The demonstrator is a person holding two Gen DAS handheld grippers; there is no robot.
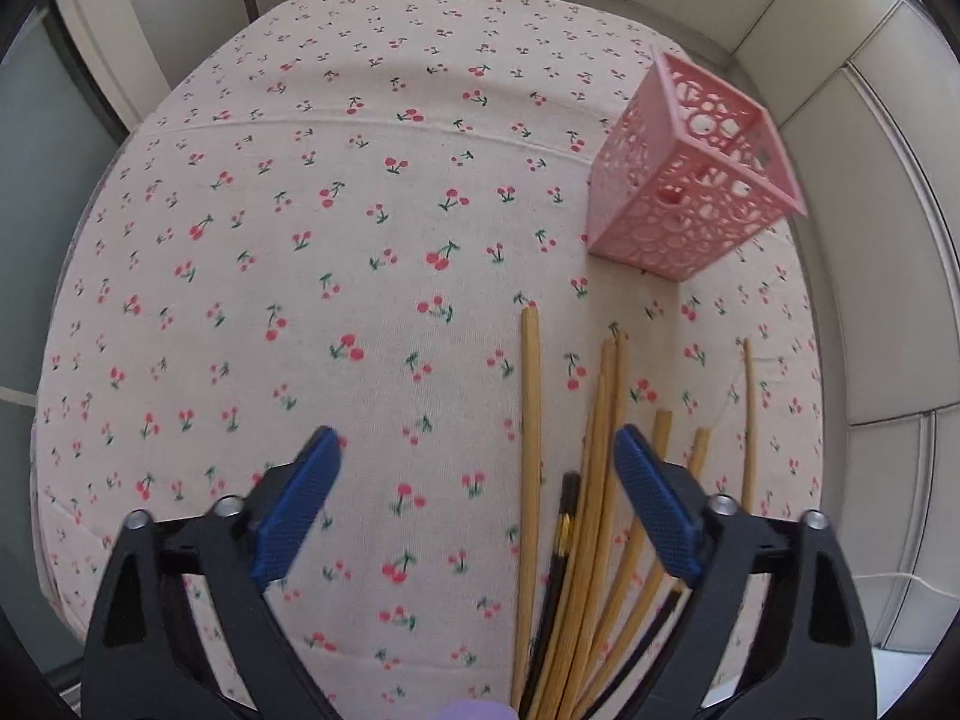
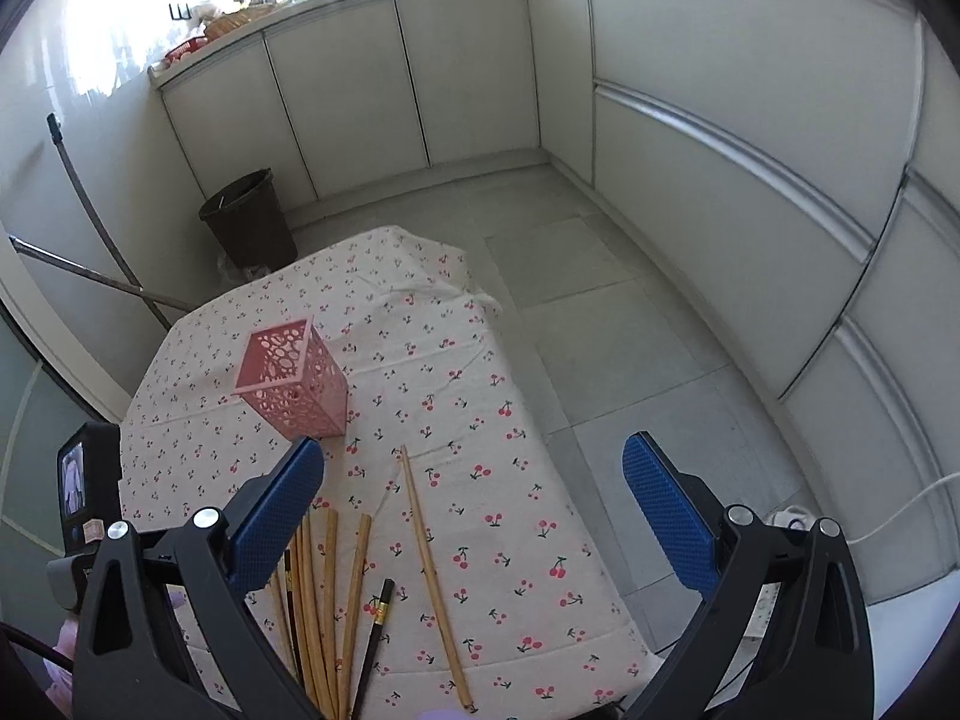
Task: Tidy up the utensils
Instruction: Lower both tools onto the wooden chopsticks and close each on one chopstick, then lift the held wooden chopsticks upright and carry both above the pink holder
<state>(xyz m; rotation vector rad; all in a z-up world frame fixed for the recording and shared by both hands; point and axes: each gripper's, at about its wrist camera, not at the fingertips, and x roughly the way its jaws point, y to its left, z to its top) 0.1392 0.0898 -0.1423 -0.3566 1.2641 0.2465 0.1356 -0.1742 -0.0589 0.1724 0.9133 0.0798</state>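
White kitchen cabinets (image 2: 360,90) surround a table spread with a cherry-print cloth (image 1: 336,192), on which a pink perforated holder (image 1: 690,180) is stood upright, nothing being seen inside it. Wooden chopsticks (image 1: 591,480) and a black chopstick (image 2: 373,642) are scattered near it, apart from it. Both the left gripper (image 1: 477,450) and the right gripper (image 2: 474,474) are held wide apart, with nothing gripped.

table (image 2: 540,480) | cherry cloth | pink basket (image 2: 297,381) | loose chopsticks (image 2: 435,576)
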